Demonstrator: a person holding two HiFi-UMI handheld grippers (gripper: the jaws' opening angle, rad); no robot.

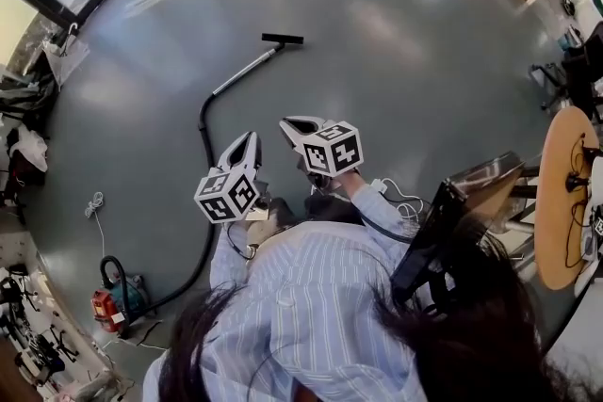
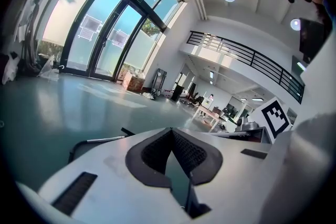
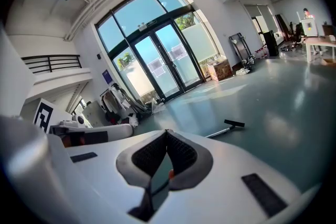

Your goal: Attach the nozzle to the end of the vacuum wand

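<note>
On floor (image 1: pixel 396 42), nozzle (image 1: pixel 283 39) at wand (image 1: pixel 247 69) end

The right claw (image 3: pixel 167 135) has its jaws pressed together at the tips, with nothing gripped. Ahead and to its right the wand (image 3: pixel 216 134) lies on the grey floor (image 3: pixel 273 97), a black nozzle (image 3: pixel 234 124) at its far end. The left claw (image 3: pixel 123 131) sits just left, and glass doors (image 3: pixel 163 68) stand far ahead
</note>
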